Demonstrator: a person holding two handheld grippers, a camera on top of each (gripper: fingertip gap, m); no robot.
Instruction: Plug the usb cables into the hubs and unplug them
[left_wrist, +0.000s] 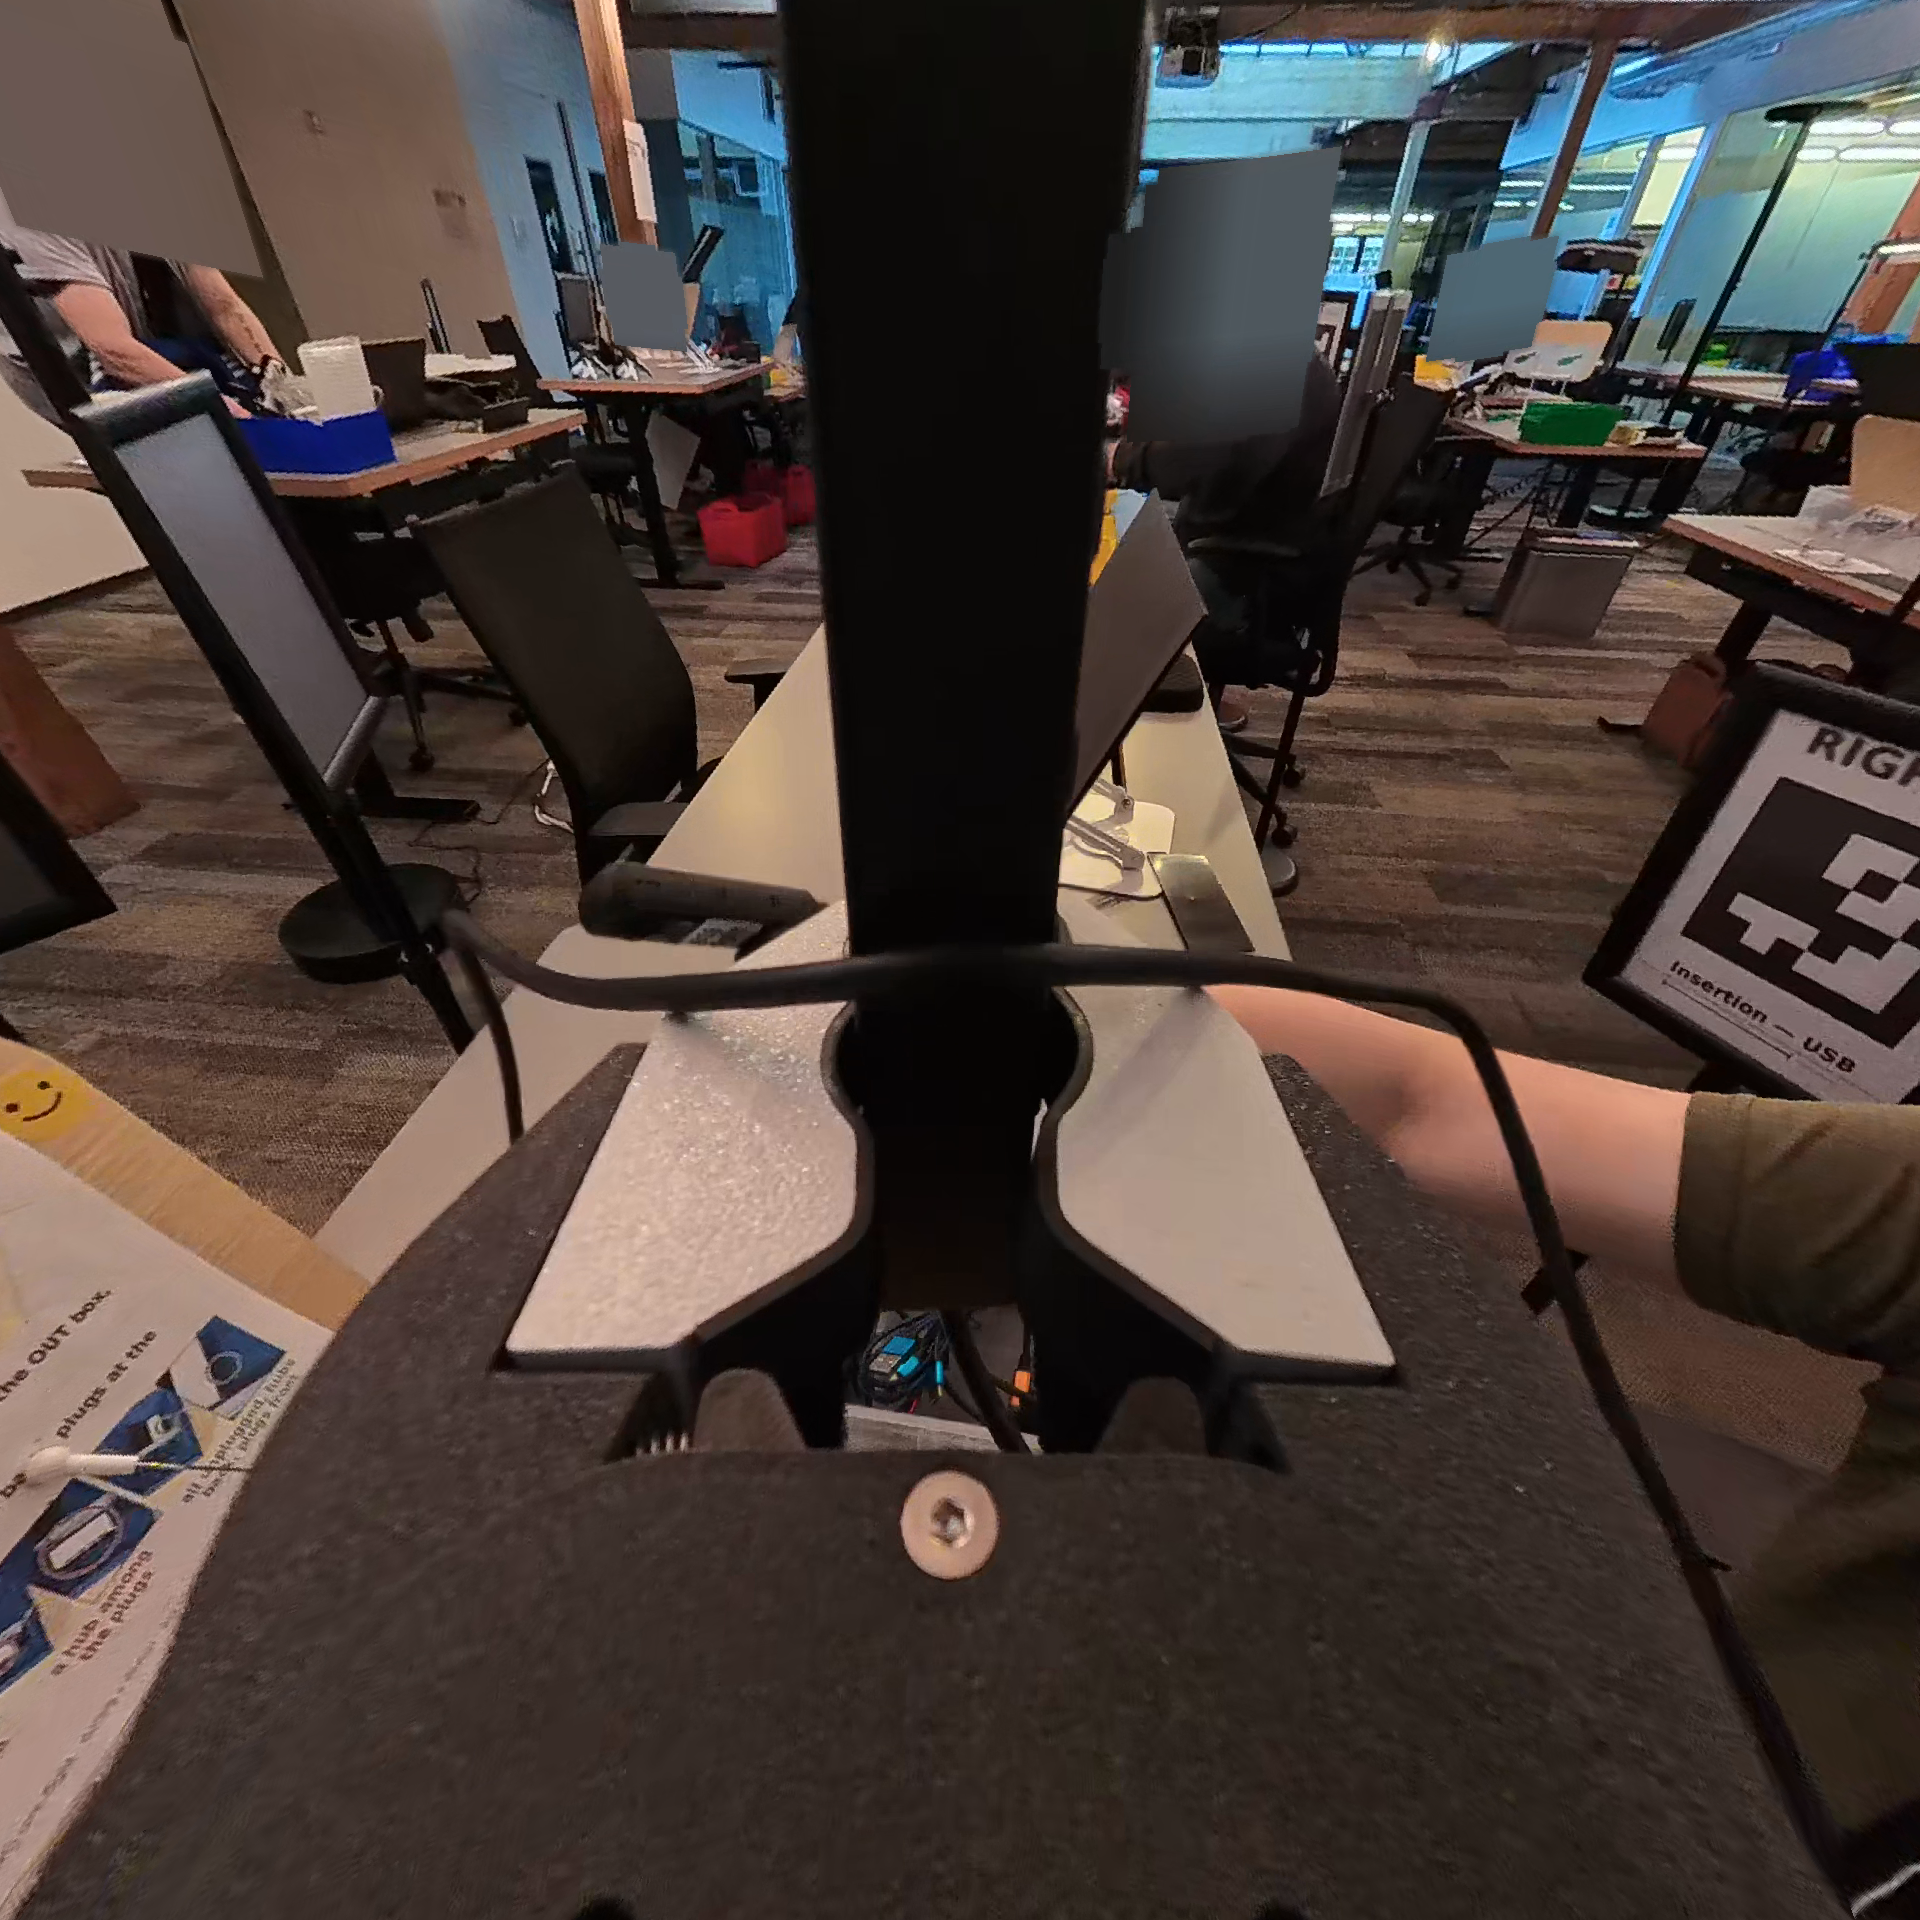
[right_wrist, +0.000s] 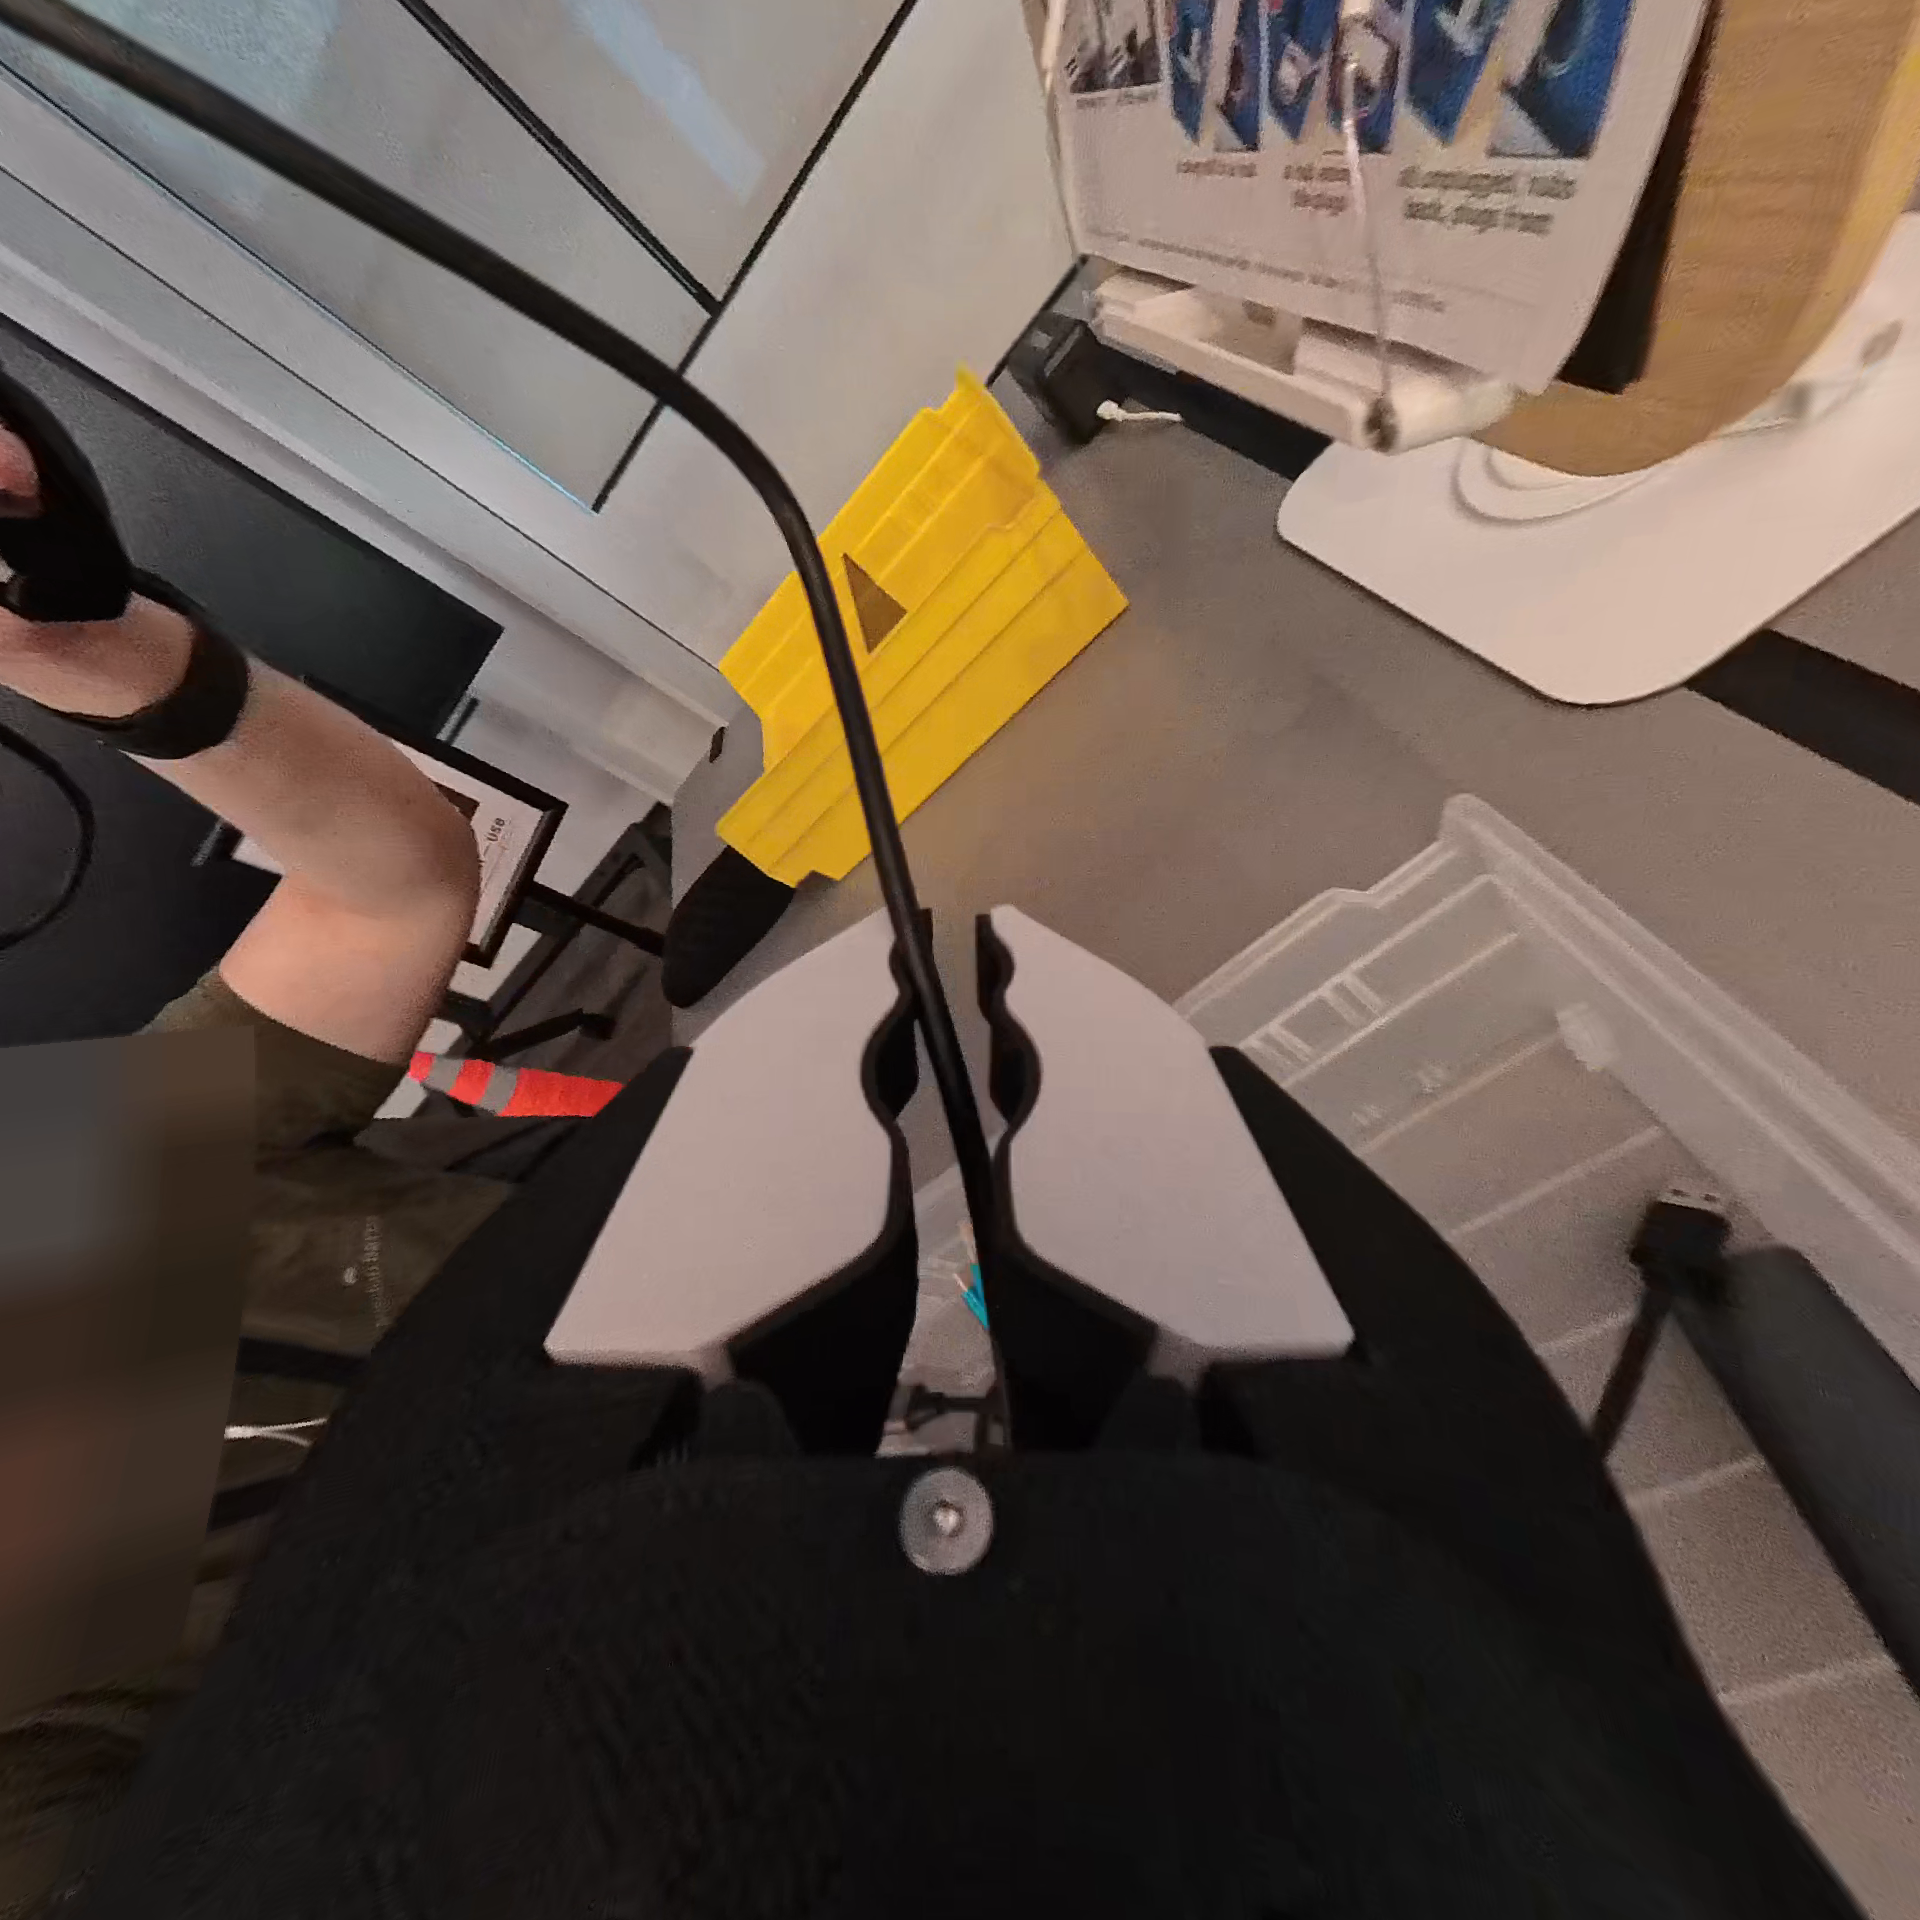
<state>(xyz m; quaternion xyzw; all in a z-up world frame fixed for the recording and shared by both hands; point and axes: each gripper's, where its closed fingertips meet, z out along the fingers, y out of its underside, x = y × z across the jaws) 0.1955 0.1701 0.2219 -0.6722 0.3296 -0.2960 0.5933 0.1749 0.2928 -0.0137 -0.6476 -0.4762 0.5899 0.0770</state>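
In the left wrist view my left gripper (left_wrist: 951, 997) is shut on a long black hub (left_wrist: 956, 520) that stands upright between the white pads (left_wrist: 717, 1174) and hides the middle of the view. A black cable (left_wrist: 1247, 966) drapes across in front of the hub and runs down to the right. In the right wrist view my right gripper (right_wrist: 951, 935) is shut on a thin black cable (right_wrist: 831, 582), which rises from the jaws toward the upper left. Coloured cable ends (left_wrist: 904, 1361) show below, through the left gripper's gap.
A yellow bin (right_wrist: 914, 644) lies on the grey table (right_wrist: 1247, 727), with a clear plastic bin (right_wrist: 1455, 1039) to its right. A white stand (right_wrist: 1558, 540) holds an instruction sheet (right_wrist: 1351, 156). A framed marker sign (left_wrist: 1766, 914) stands right. A person's forearm (left_wrist: 1403, 1122) reaches in. The tips of one gripper are about 25 cm away from the tips of the other.
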